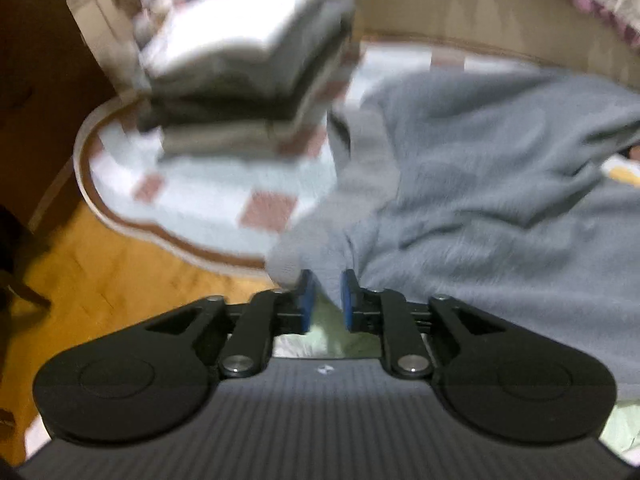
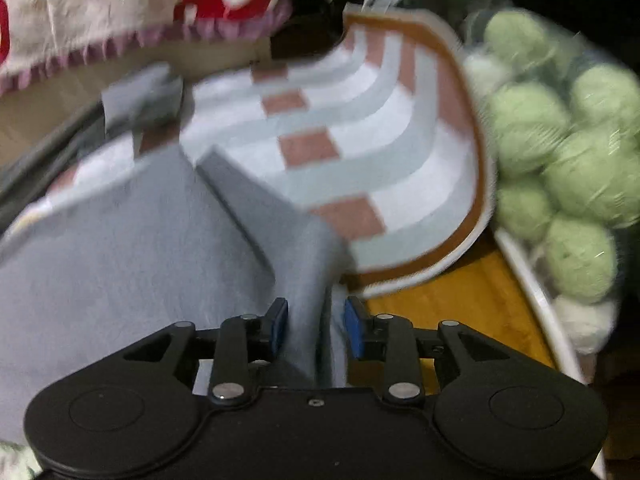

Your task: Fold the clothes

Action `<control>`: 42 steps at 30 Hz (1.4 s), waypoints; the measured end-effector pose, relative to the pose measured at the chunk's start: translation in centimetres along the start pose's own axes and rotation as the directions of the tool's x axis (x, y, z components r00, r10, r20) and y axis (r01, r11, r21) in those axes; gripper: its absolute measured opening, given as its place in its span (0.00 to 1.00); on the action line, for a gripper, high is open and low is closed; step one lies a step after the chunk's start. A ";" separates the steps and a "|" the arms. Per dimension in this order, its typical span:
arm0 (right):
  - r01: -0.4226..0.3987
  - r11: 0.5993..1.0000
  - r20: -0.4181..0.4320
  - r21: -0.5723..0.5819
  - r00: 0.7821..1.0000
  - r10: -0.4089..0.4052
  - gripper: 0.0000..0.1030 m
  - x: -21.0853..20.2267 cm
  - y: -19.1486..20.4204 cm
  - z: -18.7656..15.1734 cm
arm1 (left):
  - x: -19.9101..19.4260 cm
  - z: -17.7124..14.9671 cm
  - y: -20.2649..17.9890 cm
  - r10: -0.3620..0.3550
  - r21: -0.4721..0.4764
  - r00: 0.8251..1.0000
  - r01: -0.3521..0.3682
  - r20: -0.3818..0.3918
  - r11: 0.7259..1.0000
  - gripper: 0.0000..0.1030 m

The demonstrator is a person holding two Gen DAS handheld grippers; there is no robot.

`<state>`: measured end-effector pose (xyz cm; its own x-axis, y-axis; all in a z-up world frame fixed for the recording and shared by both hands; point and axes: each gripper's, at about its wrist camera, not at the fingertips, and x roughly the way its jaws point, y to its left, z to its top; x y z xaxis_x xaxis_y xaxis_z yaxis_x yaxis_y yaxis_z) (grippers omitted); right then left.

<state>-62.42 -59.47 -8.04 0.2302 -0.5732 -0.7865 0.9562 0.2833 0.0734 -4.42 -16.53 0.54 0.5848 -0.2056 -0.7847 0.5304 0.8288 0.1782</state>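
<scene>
A grey fleece garment [image 1: 480, 184] lies spread over a chequered rug [image 1: 208, 200] on the floor, and its near left corner reaches my left gripper [image 1: 327, 300]. The blue pads there stand slightly apart, with a fold of the grey cloth loose between them. In the right wrist view the same grey garment [image 2: 120, 260] fills the left half. A ridge of it runs down between the pads of my right gripper [image 2: 316, 326], which stand apart and do not press on it. A stack of folded clothes [image 1: 248, 72] sits on the rug at the far left.
The rug [image 2: 380, 140] has a brown curved border and lies on a yellow wooden floor [image 2: 460, 296]. A bag of pale green yarn balls [image 2: 560, 152] stands right of it. A frilled floral bed cover [image 2: 100, 20] hangs behind. Dark wooden furniture [image 1: 32, 80] stands at the left.
</scene>
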 end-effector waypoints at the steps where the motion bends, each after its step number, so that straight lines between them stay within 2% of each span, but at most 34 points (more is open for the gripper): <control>1: -0.010 1.000 0.034 0.022 0.999 0.009 0.36 -1.1 -0.3 0.6 | -1.1 0.4 -0.2 0.001 0.010 0.999 -0.002 0.037 1.000 0.30; 3: -0.101 0.991 0.106 0.083 0.990 0.092 0.38 -2.9 -1.1 2.2 | -2.4 1.3 -1.2 -0.018 0.030 0.996 0.015 0.088 0.999 0.31; 4: -0.148 0.985 0.116 0.090 0.984 0.138 0.38 -2.9 -1.1 3.2 | -2.7 1.9 -2.2 -0.044 0.042 0.994 0.040 0.105 0.998 0.32; 5: -0.195 0.976 0.124 0.094 0.975 0.183 0.38 -2.9 -1.0 4.2 | -2.2 2.4 -3.9 -0.095 0.066 0.990 0.088 0.109 0.994 0.33; 7: -0.245 0.968 0.087 0.047 0.967 0.240 0.38 -0.8 0.3 6.3 | -1.3 3.3 -7.2 -0.196 0.114 0.974 0.183 0.113 0.976 0.35; 10: -0.234 0.968 0.034 -0.091 0.971 0.237 0.38 4.3 3.9 8.8 | 1.0 4.1 -13.7 -0.337 0.215 0.937 0.310 0.098 0.926 0.37; 11: -0.211 0.966 0.033 -0.148 0.976 0.217 0.38 6.2 5.3 9.5 | 1.9 4.1 -15.5 -0.358 0.241 0.928 0.325 0.105 0.914 0.37; 12: -0.222 0.959 0.030 -0.178 0.973 0.230 0.38 7.7 6.2 10.0 | 3.0 4.3 -17.4 -0.374 0.265 0.921 0.336 0.110 0.904 0.37; 14: -0.266 0.944 0.020 -0.193 0.961 0.275 0.38 10.1 7.5 10.8 | 5.6 4.9 -20.4 -0.383 0.285 0.920 0.347 0.079 0.893 0.37; 17: -0.313 0.948 0.026 -0.057 0.949 0.315 0.38 13.9 7.9 11.9 | 9.2 5.9 -21.9 -0.352 0.236 0.935 0.333 0.044 0.913 0.34; 18: -0.331 0.943 0.019 -0.045 0.943 0.332 0.38 14.7 8.4 11.8 | 10.2 6.1 -22.0 -0.344 0.228 0.938 0.327 0.039 0.917 0.34; 19: -0.326 0.943 0.006 -0.063 0.945 0.327 0.38 15.4 8.9 11.6 | 10.7 6.2 -21.9 -0.340 0.225 0.939 0.323 0.043 0.919 0.34; 21: -0.259 0.955 -0.021 -0.147 0.966 0.259 0.39 16.3 10.1 10.9 | 11.7 6.0 -21.5 -0.333 0.233 0.942 0.315 0.042 0.920 0.35; 23: -0.205 0.959 -0.039 -0.193 0.979 0.202 0.48 16.9 10.5 10.3 | 12.6 5.5 -21.1 -0.320 0.232 0.947 0.305 0.029 0.924 0.35; 27: -0.200 0.968 -0.049 -0.150 0.980 0.194 0.60 17.7 9.3 9.4 | 14.1 4.5 -20.0 -0.319 0.191 0.948 0.313 0.002 0.930 0.37; 29: -0.209 0.963 -0.039 -0.169 0.978 0.205 0.62 17.7 9.4 9.2 | 14.4 4.1 -19.8 -0.324 0.175 0.946 0.320 -0.004 0.931 0.37; 30: -0.214 0.960 -0.033 -0.179 0.977 0.211 0.48 17.6 9.5 9.1 | 14.6 3.9 -19.7 -0.327 0.170 0.945 0.323 -0.006 0.931 0.37; 31: -0.246 0.955 -0.032 -0.165 0.969 0.244 0.16 17.4 9.3 9.4 | 14.6 3.8 -19.7 -0.327 0.172 0.945 0.324 -0.007 0.930 0.37; 32: -0.281 0.948 -0.030 -0.149 0.960 0.280 0.10 17.0 9.1 9.7 | 14.7 3.6 -19.7 -0.328 0.175 0.945 0.324 -0.007 0.930 0.37; 34: -0.349 0.930 -0.025 -0.118 0.937 0.348 0.10 16.4 8.7 10.3 | 14.5 3.5 -19.8 -0.327 0.181 0.945 0.322 -0.005 0.929 0.37; 36: -0.398 0.917 0.035 -0.041 0.916 0.399 0.08 15.2 7.1 11.1 | 14.4 3.4 -19.8 -0.325 0.182 0.946 0.320 -0.002 0.930 0.37; 40: -0.412 0.907 0.168 0.084 0.904 0.394 0.08 12.5 3.7 12.6 | 14.1 3.3 -19.9 -0.314 0.179 0.949 0.308 0.009 0.934 0.37; 42: -0.365 0.924 0.229 0.115 0.915 0.332 0.08 10.9 2.1 13.4 | 13.8 3.2 -20.1 -0.299 0.189 0.954 0.290 0.020 0.938 0.37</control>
<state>-55.45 -75.40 -8.25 0.5699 -0.6066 -0.5543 0.8204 0.3823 0.4251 -5.05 -37.67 -11.99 0.4114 -0.4548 -0.7899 0.7835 0.6193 0.0514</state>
